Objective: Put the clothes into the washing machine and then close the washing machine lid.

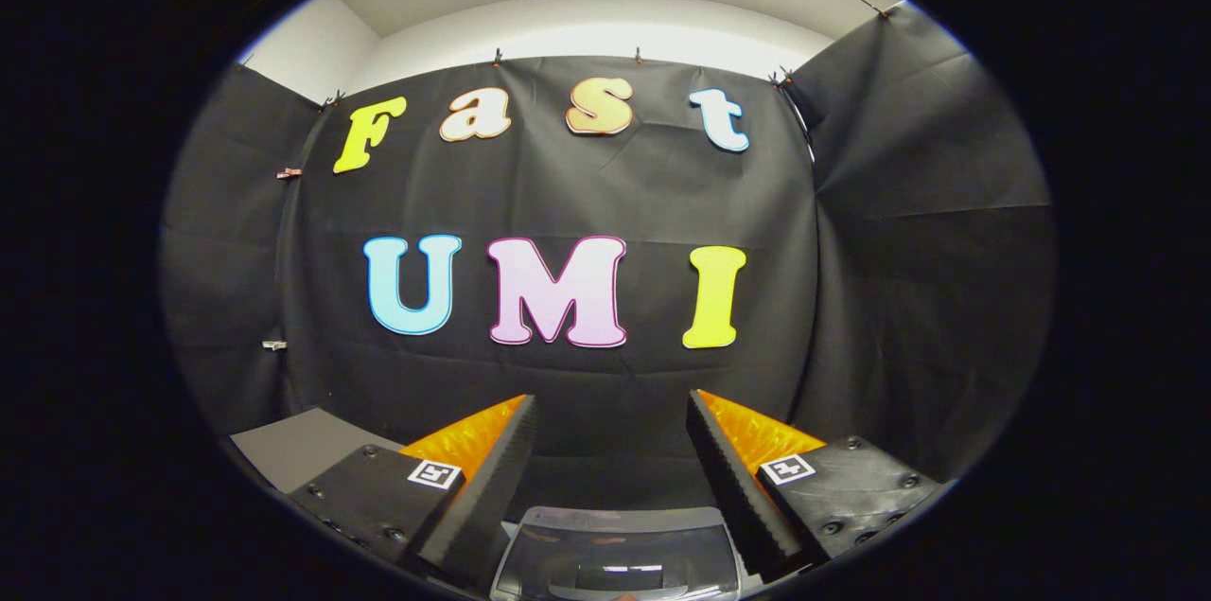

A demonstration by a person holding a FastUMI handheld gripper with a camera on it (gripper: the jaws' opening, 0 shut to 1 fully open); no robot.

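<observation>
Tongs (610, 450) stand wide open with nothing between their fingers, held level and pointed at the booth's black cloth wall (587, 194). Reading left to right, we see a grey surface (293, 450) beside the left finger, then, low between the two fingers, the washing machine (617, 554), its translucent lid (615, 539) apparently lying shut. We see no clothes outside it. We judge that this fits either a closed machine awaiting its load, or one loaded and shut again.
</observation>
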